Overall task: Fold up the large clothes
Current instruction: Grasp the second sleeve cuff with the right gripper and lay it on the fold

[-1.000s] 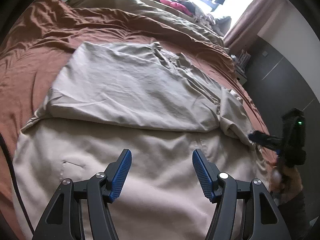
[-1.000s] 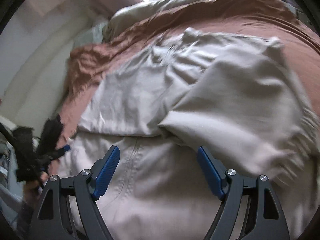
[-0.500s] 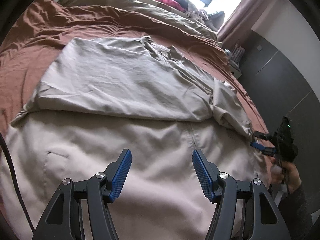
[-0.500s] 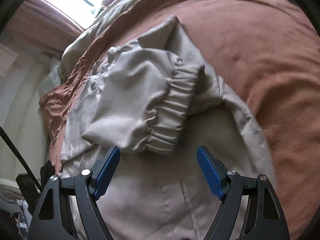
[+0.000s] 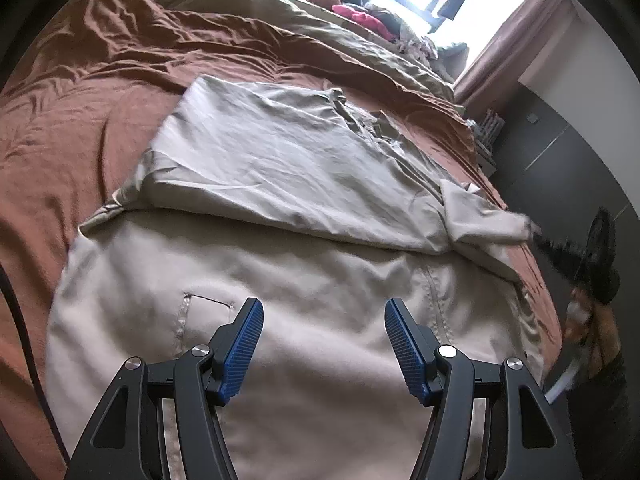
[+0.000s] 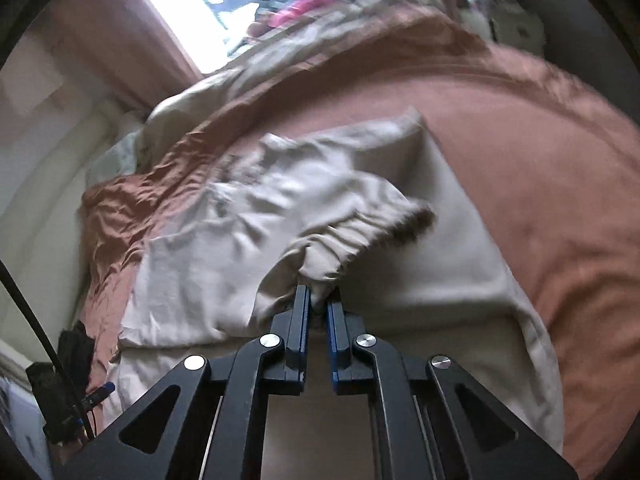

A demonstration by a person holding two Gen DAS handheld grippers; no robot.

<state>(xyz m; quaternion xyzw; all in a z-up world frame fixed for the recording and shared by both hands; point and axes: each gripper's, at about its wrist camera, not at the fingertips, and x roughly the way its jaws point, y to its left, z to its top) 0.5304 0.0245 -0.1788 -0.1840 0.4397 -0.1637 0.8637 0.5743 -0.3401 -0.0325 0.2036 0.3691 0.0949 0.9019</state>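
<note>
Fabric sits pinched between the pressed-together tongs of the right gripper (image 6: 318,306): the gathered elastic cuff (image 6: 360,232) of a beige jacket (image 5: 288,320). The left gripper (image 5: 324,342) hangs with its tongs spread wide, nothing between them, over the jacket's lower panel. Just ahead of those tongs a sleeve lies folded across the garment. Beyond it stretches a rumpled brown bedspread (image 5: 100,92).

The right tool (image 6: 318,308) has its blue pads pinched on the gathered cuff (image 6: 360,236) of the beige jacket (image 6: 440,272), spread over the rust-coloured bed (image 6: 540,152)
</note>
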